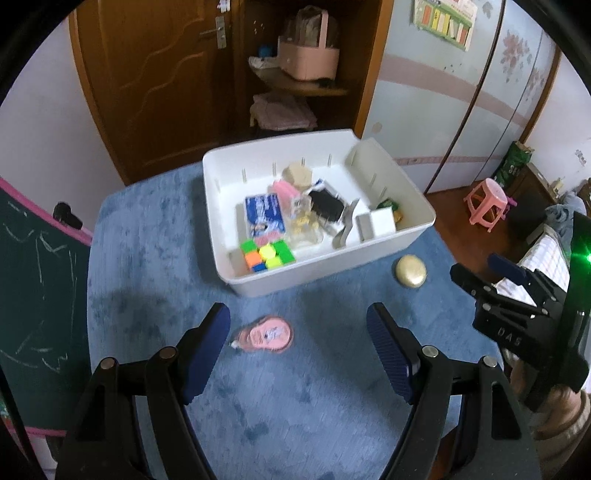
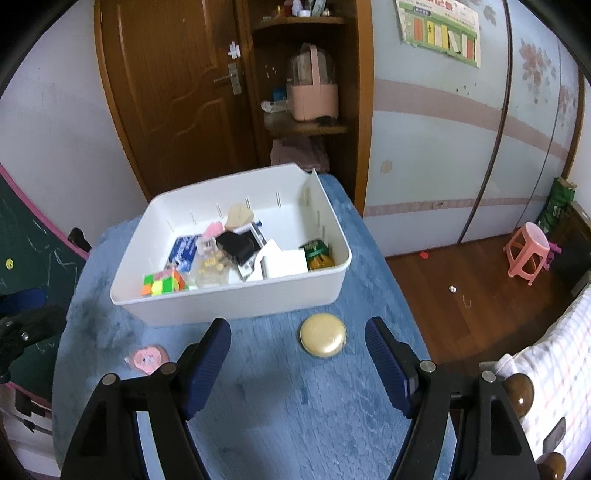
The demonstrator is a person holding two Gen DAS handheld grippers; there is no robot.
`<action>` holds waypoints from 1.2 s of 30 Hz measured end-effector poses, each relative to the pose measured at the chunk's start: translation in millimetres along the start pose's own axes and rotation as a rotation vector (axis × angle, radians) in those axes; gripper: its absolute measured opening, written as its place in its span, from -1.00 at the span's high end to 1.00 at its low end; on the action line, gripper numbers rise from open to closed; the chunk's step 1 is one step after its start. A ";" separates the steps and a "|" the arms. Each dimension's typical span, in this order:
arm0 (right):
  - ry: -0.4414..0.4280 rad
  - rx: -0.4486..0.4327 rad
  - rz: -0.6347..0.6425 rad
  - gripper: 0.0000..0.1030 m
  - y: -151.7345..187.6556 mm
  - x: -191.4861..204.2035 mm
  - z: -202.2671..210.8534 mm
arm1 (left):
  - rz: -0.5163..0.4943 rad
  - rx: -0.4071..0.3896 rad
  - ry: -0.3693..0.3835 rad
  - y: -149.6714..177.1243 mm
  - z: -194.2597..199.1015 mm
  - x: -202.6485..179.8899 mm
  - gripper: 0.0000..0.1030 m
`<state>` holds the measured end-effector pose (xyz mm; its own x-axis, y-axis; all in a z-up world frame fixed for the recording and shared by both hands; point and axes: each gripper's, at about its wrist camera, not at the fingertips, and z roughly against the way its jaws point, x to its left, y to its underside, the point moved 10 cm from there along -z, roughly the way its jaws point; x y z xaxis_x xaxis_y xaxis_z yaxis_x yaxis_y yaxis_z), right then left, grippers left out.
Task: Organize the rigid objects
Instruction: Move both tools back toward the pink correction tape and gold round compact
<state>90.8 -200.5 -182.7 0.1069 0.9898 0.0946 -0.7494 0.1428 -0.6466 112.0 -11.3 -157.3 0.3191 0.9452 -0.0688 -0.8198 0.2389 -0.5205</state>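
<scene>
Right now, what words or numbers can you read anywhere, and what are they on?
"DAS": embossed on the black right gripper body, left wrist view.
"SE": white letters on the green bag by the wall, partly cut off.
Blue-and-white box in the white plastic bin: print blurred.
Colourful wall poster: too small.
Pink oval tape dispenser: unreadable.

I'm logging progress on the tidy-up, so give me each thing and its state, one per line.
left gripper: open, empty
right gripper: open, empty
white bin: partly filled
gold round case: on cloth, outside bin
pink tape dispenser: on cloth, outside bin
puzzle cube: in bin
wooden door: shut
</scene>
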 end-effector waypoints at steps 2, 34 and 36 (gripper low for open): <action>0.007 0.019 0.005 -0.48 6.9 -0.6 -6.1 | 0.006 0.023 -0.004 8.8 -5.1 4.0 -0.54; -0.029 0.238 -0.227 -0.48 59.3 -37.6 -108.5 | -0.362 0.162 -0.013 60.7 -117.0 20.2 -0.54; -0.026 0.244 -0.226 -0.48 58.8 -37.8 -115.1 | -0.419 0.174 -0.014 64.1 -124.7 19.6 -0.54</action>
<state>117.9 -229.3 -311.4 0.2743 0.9321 0.2365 -0.8431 0.3514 -0.4071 125.0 -5.3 -298.1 0.6350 0.7615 0.1299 -0.6893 0.6345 -0.3497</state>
